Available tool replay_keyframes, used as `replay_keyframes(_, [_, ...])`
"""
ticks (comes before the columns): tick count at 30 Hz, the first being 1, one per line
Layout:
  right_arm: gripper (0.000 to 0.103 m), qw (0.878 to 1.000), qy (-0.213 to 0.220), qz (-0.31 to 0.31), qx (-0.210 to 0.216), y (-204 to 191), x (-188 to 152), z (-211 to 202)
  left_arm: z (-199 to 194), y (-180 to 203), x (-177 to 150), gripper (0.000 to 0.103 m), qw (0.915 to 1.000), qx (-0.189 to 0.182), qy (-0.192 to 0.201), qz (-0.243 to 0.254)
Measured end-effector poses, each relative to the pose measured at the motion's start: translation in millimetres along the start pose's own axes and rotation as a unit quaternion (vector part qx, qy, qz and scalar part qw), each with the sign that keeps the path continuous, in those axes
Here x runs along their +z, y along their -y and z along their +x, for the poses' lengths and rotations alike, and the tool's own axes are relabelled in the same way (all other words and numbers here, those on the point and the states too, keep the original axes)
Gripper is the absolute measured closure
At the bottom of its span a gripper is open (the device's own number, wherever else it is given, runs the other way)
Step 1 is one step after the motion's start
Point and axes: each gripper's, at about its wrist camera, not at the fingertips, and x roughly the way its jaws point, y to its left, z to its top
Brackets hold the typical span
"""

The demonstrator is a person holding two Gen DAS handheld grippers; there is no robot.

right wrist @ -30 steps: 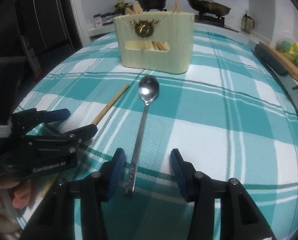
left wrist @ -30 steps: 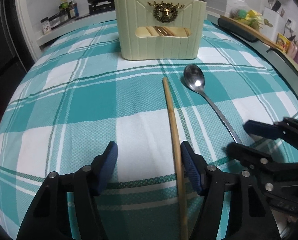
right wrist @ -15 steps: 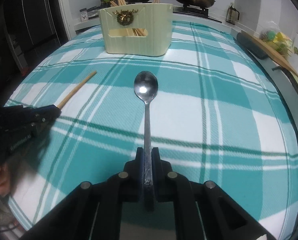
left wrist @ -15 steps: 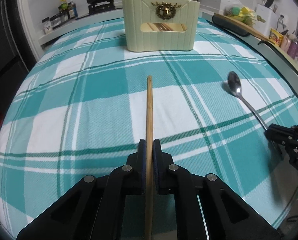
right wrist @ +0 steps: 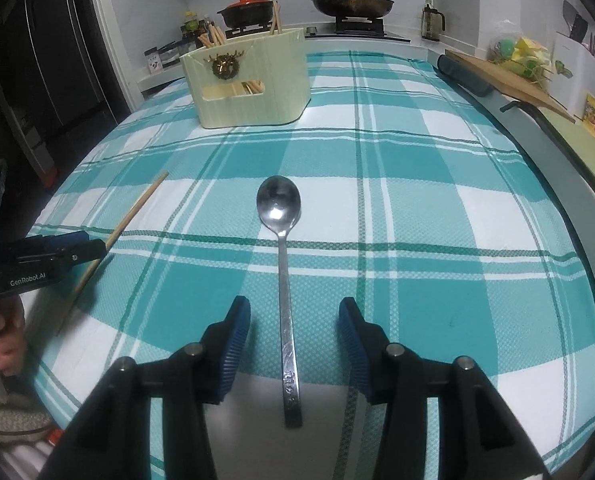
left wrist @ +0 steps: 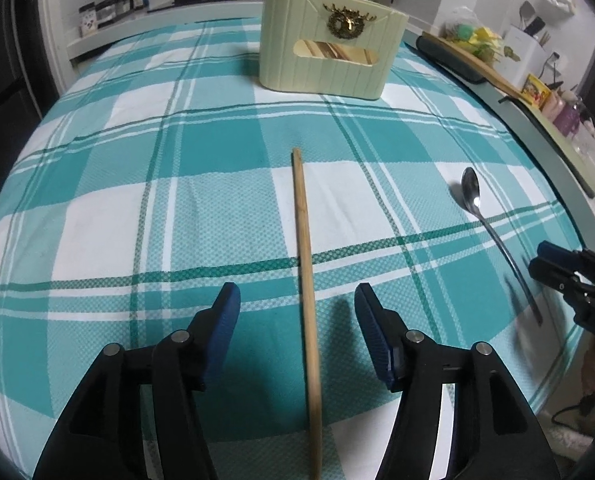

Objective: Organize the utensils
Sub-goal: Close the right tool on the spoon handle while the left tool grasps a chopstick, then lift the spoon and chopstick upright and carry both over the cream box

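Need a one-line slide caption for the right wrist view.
Right gripper, jaws opening astride the handle of a metal spoon on the checked tablecloth, cream utensil holder beyond.

Left claw (left wrist: 297, 320) angled downward, jaws opening, right claw (right wrist: 294, 332) likewise, jaws opening, pads apart
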Motion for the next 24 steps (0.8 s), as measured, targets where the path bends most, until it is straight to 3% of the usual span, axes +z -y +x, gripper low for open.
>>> replay_keyframes(3, [0.053,1.000,-0.010,-0.012,0.007,-4,7,4,8,0,5,0.040,0.9998,-0.003,-0.017,0.006])
replay_keyframes(5, [0.043,0.999,-0.022,-0.027,0.012,-7,14,12,13,1,12,0.040,0.9996,0.008,-0.021,0.015])
replay_keyframes(12, [0.043,0.997,-0.050,-0.062,0.001,-16,36,56,33,7,37,0.040,0.9974,0.030,-0.036,0.054])
replay_keyframes(17, [0.042,0.997,-0.019,-0.070,-0.015,-18,54,75,41,5,51,0.042,0.9978,0.022,-0.039,0.049])
replay_keyframes(19, [0.042,0.998,-0.014,-0.064,-0.012,-17,59,79,42,7,53,0.047,0.9976,0.024,-0.037,0.053])
replay_keyframes(20, [0.043,0.998,-0.012,-0.064,-0.013,-17,61,80,42,9,53,0.057,0.9974,0.026,-0.034,0.057])
replay_keyframes(21, [0.046,0.998,-0.010,-0.064,-0.013,-17,61,80,41,11,53,0.075,0.9974,0.025,-0.031,0.061])
replay_keyframes(23, [0.067,0.998,-0.003,-0.064,-0.015,-15,61,78,42,13,53,0.096,0.9977,0.016,-0.028,0.060])
replay_keyframes(24, [0.067,0.998,-0.002,-0.058,-0.010,-12,62,78,42,13,54,0.097,0.9981,0.014,-0.026,0.055])
